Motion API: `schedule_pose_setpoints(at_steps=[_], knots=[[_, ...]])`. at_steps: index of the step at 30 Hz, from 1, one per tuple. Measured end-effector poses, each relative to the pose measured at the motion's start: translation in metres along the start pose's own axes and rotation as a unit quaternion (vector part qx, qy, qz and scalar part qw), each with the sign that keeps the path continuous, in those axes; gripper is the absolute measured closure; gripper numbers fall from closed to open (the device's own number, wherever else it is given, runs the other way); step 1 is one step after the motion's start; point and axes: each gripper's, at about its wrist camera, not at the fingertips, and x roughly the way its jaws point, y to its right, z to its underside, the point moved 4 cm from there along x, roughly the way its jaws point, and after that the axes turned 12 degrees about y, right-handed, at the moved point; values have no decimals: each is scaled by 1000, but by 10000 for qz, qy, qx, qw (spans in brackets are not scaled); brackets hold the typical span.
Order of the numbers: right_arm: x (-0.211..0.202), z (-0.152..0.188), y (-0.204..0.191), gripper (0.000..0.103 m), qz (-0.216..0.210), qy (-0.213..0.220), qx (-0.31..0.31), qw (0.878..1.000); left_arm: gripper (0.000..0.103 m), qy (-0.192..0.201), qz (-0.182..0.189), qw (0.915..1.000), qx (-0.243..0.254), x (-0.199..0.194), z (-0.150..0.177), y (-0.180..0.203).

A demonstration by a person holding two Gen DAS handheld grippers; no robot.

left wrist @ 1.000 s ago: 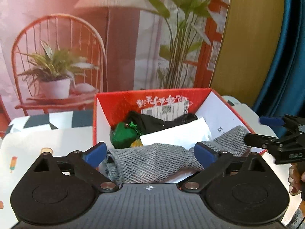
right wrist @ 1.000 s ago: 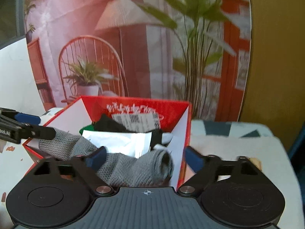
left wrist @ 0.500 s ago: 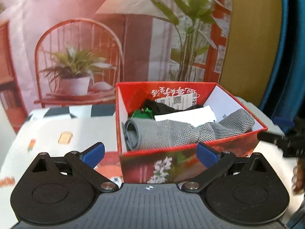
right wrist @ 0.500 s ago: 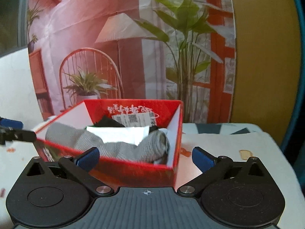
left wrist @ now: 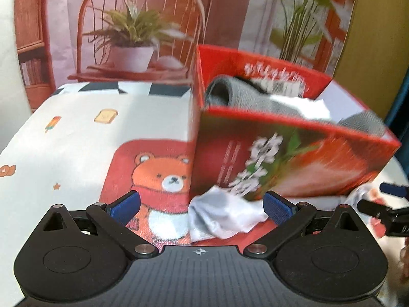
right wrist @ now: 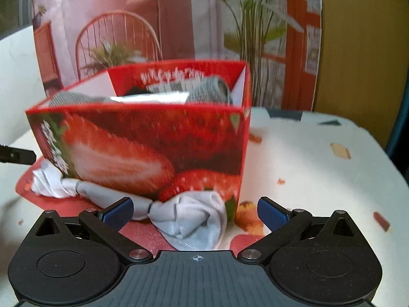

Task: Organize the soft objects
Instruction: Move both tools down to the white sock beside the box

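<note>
Claws (right wrist: 195,211) wide around twisted white cloth (right wrist: 189,217)

Glossy cardboard box (right wrist: 143,140), knit grey sock (left wrist: 245,97), smooth white cloth (right wrist: 194,217).

The box (right wrist: 143,143) stands on the tablecloth (right wrist: 306,168). Inside the box lies a sock (left wrist: 245,99), with a sheet of paper (left wrist: 304,107) over it. Before the box, touching its foot, a twisted cloth (right wrist: 189,217) lies on the tablecloth along the box's front wall. Behind the box hangs a printed backdrop (right wrist: 179,30).
</note>
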Motion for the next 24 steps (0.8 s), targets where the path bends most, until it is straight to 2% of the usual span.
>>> schedule_pose_setpoints(at_steps=[8,13,24], knots=[[26,17,-4,1,91,-317,1,9995,0,-283,-32,9992,265,23,19,6],[31,21,3,0,156,-439,89,9989,0,-492,-12,9986,196,32,28,2],[33,23,9,0,159,-405,218,9988,0,-472,-114,9971,594,32,34,12]])
